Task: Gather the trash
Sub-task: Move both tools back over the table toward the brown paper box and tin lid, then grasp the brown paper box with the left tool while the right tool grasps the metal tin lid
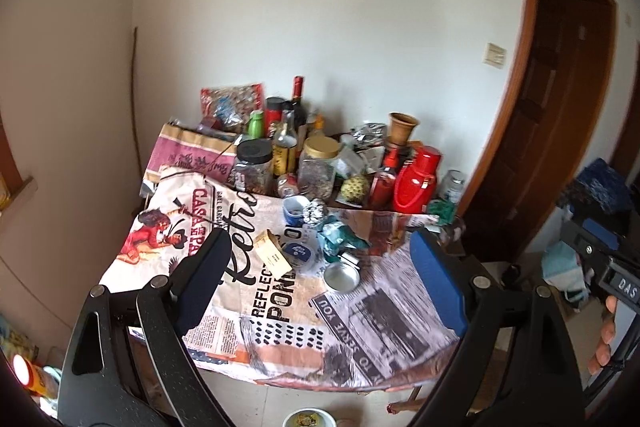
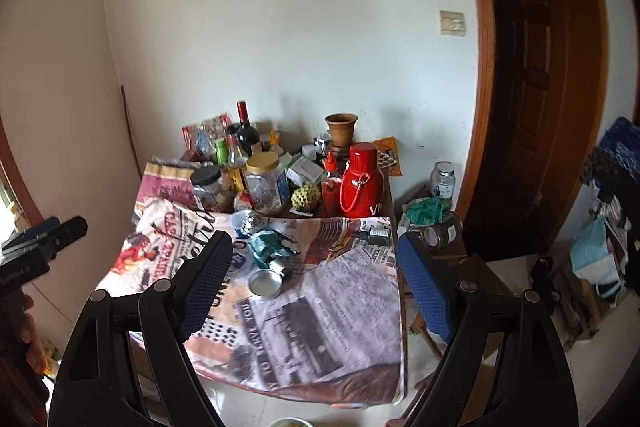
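Table [image 1: 416, 311], covered by a printed newspaper-pattern cloth [image 1: 384, 315]; viewed from its near edge.

Left gripper [image 1: 322, 281]: held above the near part of the table, fingers spread wide, nothing between them. Right gripper [image 2: 314, 281]: likewise above the near edge, fingers spread wide and empty.

Trash, grouped mid-table, slightly left of centre:
- Tin [image 1: 342, 277], round, shallow, open side up; nearest item of the group.
- Teal wrapper [image 1: 338, 237], crumpled, just beyond the tin.
- Foil ball [image 1: 316, 213], far side of the wrapper, touching the blue cup [image 1: 295, 210] to its left.
- Lid [image 1: 300, 253], blue and white, lying flat left of the tin.
- Card box [image 1: 274, 257], tan, lying on its side, beside the lid on the left.

Far end of table, against the wall [image 1: 320, 7]:
- Red flask [image 1: 416, 181], upright, far right.
- Red sauce bottle [image 1: 384, 183], just left of the flask.
- Clay pot [image 1: 402, 129], behind the flask.
- Gold-lidded jar [image 1: 318, 167] and black-lidded jar [image 1: 252, 167], side by side, centre.
- Wine bottle [image 1: 297, 103], behind the jars.
- Pink sack [image 1: 192, 155], far left.

Door [image 1: 560, 99], dark wood, to the right of the table.
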Motion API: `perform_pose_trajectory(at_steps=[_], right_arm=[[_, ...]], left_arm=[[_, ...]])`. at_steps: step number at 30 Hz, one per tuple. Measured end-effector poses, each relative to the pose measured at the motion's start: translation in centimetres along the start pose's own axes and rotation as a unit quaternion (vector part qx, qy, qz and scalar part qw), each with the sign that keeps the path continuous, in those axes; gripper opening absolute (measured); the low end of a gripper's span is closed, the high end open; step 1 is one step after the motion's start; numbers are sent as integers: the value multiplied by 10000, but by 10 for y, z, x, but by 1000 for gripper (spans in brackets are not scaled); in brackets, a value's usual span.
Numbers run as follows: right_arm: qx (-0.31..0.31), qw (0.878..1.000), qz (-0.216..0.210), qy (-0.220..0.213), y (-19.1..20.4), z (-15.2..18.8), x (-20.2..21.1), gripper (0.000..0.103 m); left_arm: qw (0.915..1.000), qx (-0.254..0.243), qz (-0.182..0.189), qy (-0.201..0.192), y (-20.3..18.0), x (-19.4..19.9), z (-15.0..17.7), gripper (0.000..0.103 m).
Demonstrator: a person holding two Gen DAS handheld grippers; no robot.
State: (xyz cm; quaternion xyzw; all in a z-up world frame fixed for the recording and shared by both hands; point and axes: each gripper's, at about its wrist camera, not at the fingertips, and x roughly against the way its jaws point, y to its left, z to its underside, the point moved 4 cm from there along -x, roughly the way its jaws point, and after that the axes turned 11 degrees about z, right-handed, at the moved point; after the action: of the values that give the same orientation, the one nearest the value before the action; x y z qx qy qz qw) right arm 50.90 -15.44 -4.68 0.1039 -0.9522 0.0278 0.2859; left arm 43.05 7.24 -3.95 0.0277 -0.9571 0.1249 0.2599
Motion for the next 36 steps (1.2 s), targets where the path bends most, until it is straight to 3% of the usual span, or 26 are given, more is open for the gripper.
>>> perform_pose_trajectory(at_steps=[10, 19, 25, 32, 36], right_arm=[[111, 9953, -364, 887, 28, 7, -90, 82], [-373, 9837, 18, 1756, 66, 32, -170, 82], [-513, 9680, 219, 2449, 86, 65, -228, 82], [-542, 9538, 336, 2938, 99, 105, -278, 80], [-681, 9426, 218, 3261, 102, 127, -299, 59]], left_arm=[[9961, 553, -387, 576, 49, -75, -2, 91], [9886, 613, -126, 1372, 123, -173, -8, 91], [9704, 1141, 108, 2126, 165, -246, 21, 91], [9481, 1539, 386, 2757, 181, -310, 68, 91], [9388, 1670, 482, 2972, 182, -331, 88, 90]])
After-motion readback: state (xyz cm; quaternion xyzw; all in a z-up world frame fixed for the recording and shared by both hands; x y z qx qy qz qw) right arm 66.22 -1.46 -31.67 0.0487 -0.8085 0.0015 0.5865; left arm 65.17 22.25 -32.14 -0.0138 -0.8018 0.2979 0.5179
